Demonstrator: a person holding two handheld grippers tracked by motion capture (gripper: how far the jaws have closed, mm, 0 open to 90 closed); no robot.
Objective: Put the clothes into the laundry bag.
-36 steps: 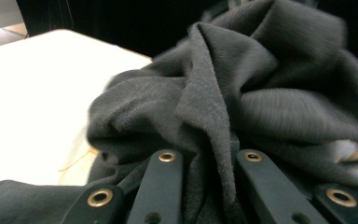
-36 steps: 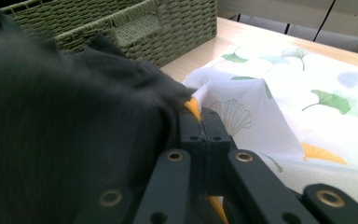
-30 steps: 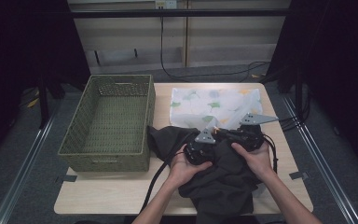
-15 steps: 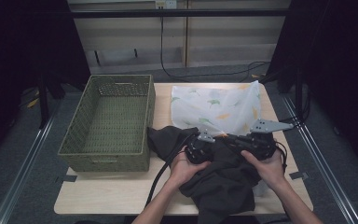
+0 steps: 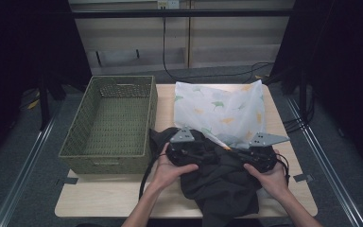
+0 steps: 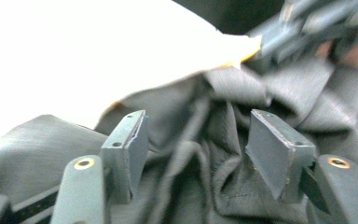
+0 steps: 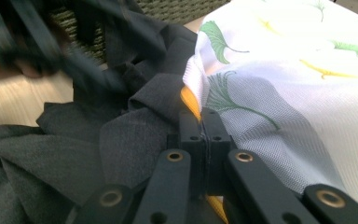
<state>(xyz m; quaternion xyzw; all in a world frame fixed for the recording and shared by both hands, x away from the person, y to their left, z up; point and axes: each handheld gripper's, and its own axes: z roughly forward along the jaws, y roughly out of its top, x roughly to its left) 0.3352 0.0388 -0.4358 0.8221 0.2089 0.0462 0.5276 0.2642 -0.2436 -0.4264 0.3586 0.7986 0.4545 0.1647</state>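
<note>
I see the desk (image 5: 104, 201) carrying a green basket (image 5: 108, 123) along its left edge. A white leaf-printed cloth (image 5: 220, 111) is lifted over the back right part. A dark garment (image 5: 222, 182) lies crumpled at the front edge. My left tool (image 6: 196, 154) has just been opening; its jaws stand apart over the dark folds, gripping nothing. My right tool (image 7: 204, 126) is clamped on the white cloth's edge.

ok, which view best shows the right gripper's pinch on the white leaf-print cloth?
The right gripper view: the right gripper is shut on the white leaf-print cloth at its orange-lined edge. The high view shows the cloth lifted, pinch hidden. The left gripper view shows it overexposed.
</note>
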